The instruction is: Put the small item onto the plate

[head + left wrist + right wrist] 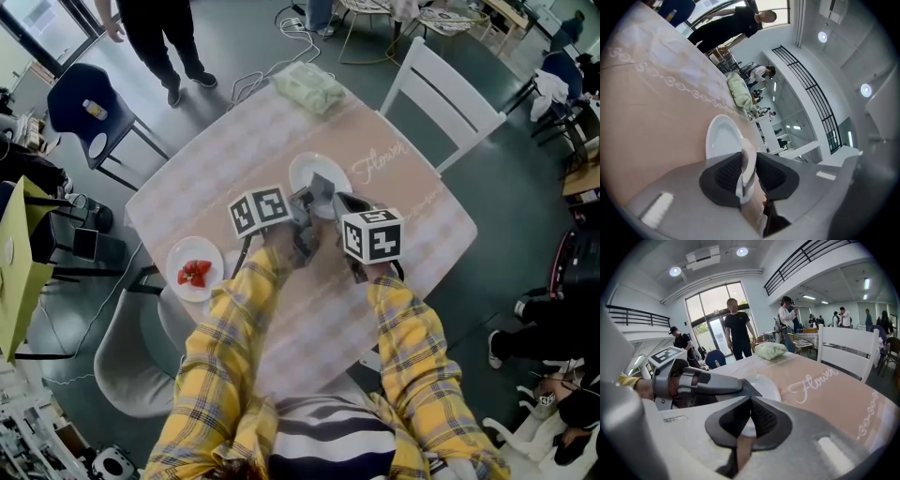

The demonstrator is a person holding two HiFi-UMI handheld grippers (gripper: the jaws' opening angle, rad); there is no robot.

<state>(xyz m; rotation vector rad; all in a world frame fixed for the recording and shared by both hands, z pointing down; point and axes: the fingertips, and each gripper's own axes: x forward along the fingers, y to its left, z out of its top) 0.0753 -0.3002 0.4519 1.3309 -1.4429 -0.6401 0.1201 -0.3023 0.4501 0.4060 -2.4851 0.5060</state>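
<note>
An empty white plate (302,170) sits mid-table on the pink cloth; it also shows as the plate (719,138) and the plate (769,386). My left gripper (322,190) hangs over its near rim, shut on a small item (746,172), a thin pale pinkish piece with a trace of red at its lower edge. In the right gripper view the left gripper (753,391) ends in a closed point above the plate, and the item is hidden there. My right gripper (345,202) is just right of it, its jaws (750,401) shut and empty.
A second plate (176,255) with strawberries (195,273) sits at the table's left edge. A green-white bag (307,89) lies at the far edge. A white chair (450,89), a blue chair (84,108) and a grey chair (131,361) surround the table. People stand beyond.
</note>
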